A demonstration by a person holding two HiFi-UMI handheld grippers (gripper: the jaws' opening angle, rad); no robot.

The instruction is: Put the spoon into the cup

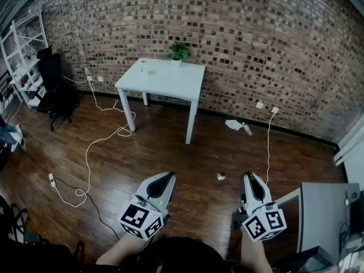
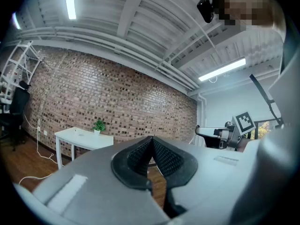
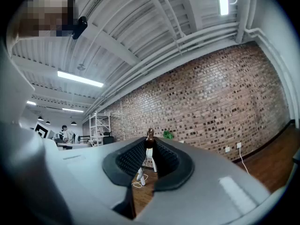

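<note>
Seemingly the fingers of the right gripper (image 3: pixel 150 142) pinch a small brown spoon tip (image 3: pixel 149 134); the left gripper (image 2: pixel 151 140) is closed, empty. Keep it level approaching the white counter (image 1: pixel 165 82).

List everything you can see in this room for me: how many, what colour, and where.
table: one, white, against the brick wall
plant: one, green in a white pot, at the table's back edge
cup: one small pale thing on the table, too small to be sure
chair: one, black, at the left by the wall
shelf: one, white, far left
cables: several, white, trailing over the wooden floor
desk: one, grey, lower right
spoon: one, brown, only its end shows, pinched in the right gripper
left gripper: one, grey, shut, empty
right gripper: one, grey, shut on the spoon
</note>
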